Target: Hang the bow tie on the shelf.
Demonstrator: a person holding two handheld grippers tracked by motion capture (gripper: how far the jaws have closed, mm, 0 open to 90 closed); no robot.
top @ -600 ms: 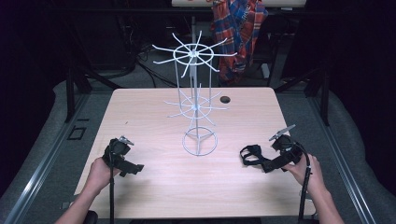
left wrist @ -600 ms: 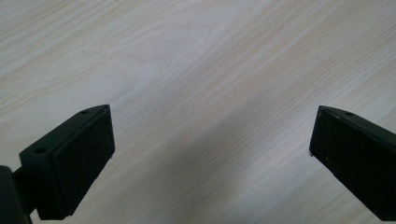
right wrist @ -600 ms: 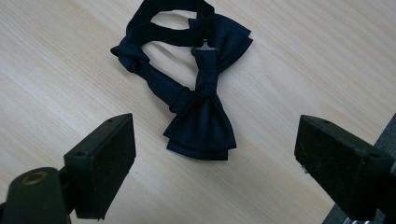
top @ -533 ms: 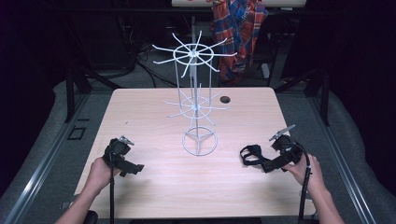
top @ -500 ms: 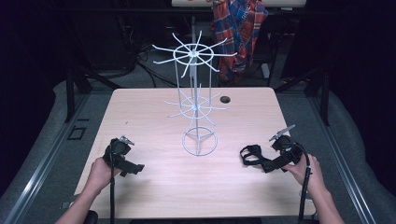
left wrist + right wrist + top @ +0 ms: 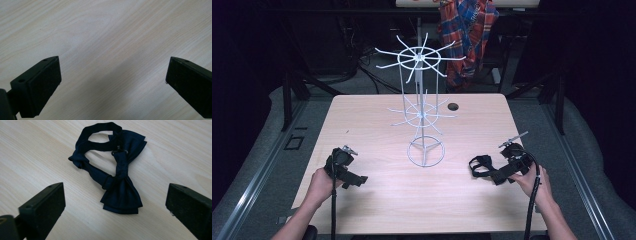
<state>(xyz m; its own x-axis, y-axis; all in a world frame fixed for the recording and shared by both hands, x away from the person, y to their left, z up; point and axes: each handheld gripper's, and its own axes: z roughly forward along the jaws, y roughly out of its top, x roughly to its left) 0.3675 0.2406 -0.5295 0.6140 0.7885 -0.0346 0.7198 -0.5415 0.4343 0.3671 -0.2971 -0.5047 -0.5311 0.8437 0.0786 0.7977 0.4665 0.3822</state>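
The right gripper view shows a dark bow tie (image 6: 117,173) lying ahead of the wide-open right tongs (image 6: 113,205); the left tongs (image 6: 112,82) gape over bare wooden table (image 6: 105,32).

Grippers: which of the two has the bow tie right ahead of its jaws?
The right gripper: the dark bow tie lies before its open jaws. The left gripper faces bare table.

Light wood-grain counter (image 6: 377,115), rectangular, with a dark round cable hole (image 6: 453,106) near its far edge. Grey carpet floor (image 6: 262,165) on both sides; a metal rail (image 6: 252,200) runs along the left, another along the right. Room dark beyond the counter, light falling from above onto the wood. Black frame legs (image 6: 288,102) stand at left and right. Cables (image 6: 362,67) trail on the floor behind. A red-and-blue plaid cloth (image 6: 467,35) hangs at the back.
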